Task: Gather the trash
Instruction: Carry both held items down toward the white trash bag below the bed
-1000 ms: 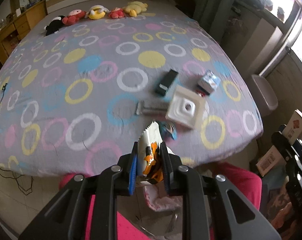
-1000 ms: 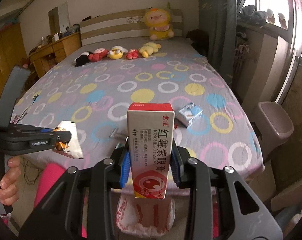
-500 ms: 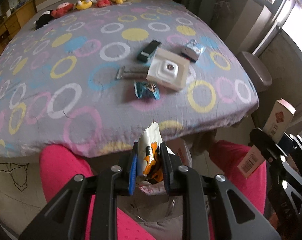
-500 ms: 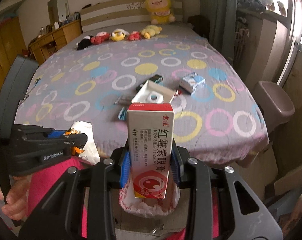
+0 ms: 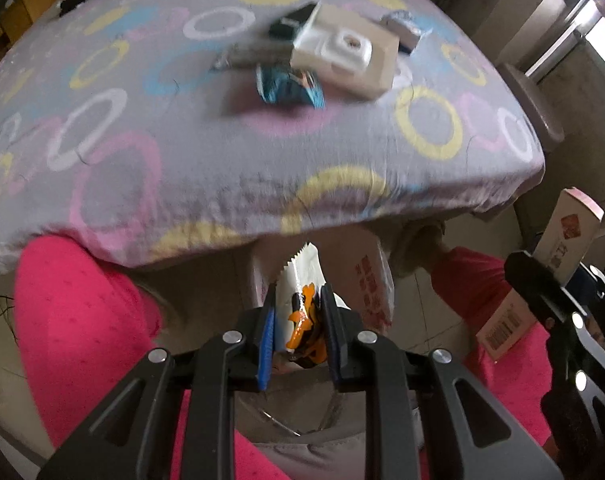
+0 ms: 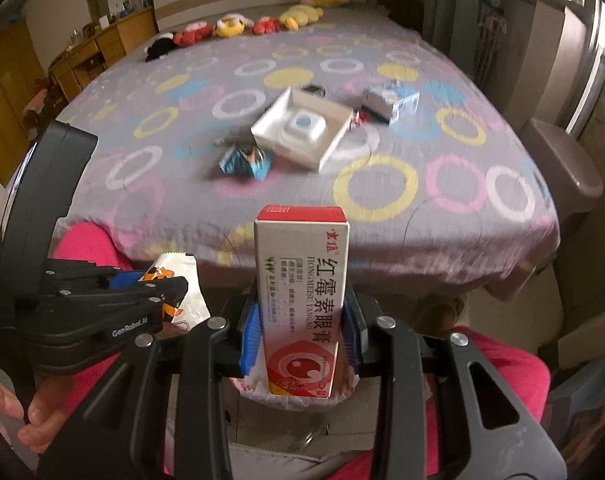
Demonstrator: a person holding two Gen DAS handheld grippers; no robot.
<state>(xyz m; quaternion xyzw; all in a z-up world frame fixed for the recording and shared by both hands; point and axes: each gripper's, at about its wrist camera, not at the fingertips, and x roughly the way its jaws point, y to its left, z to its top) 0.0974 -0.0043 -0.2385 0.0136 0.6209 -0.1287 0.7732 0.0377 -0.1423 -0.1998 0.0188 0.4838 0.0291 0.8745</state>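
A white-and-orange wrapper [image 5: 298, 296] and an upright red-and-white carton [image 6: 302, 300] are held; blurred, seemingly blue wrapper [image 6: 244, 160] is left on the bed.

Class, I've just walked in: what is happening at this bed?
A person in pink trousers holds trash in both grippers. The left hand-held gripper is shut on a white and orange snack wrapper; the right hand-held gripper grips a red and white cardboard medicine box. More litter remains on the ring-patterned bedsheet.

Left gripper [image 5: 298, 320] and right gripper [image 6: 300, 336] both clamped, seemingly angled downward.
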